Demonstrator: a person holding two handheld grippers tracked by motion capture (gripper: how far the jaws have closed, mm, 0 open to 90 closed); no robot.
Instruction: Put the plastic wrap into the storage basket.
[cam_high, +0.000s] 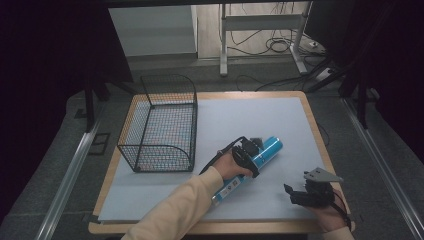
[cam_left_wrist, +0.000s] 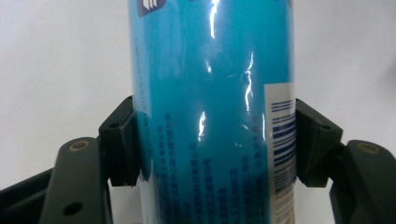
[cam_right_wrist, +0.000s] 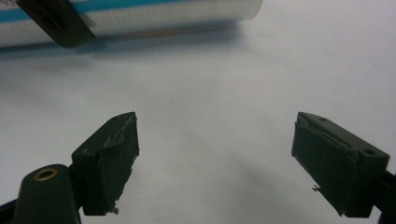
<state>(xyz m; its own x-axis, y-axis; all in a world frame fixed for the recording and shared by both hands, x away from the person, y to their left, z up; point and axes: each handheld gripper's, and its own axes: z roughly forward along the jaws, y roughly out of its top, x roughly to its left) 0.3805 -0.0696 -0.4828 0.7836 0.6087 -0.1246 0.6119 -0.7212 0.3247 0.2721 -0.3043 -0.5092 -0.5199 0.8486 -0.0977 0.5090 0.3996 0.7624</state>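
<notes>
Now, left tool (cam_left_wrist: 210, 144): clamped on blue can (cam_high: 255, 159)
right tool (cam_right_wrist: 215, 154): jaws apart, idle
tip: lift level, clear wire basket (cam_high: 160, 125) rim before release

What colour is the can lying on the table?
The can is bright blue, with a white barcode panel on one side; the left gripper view shows it best.
</notes>
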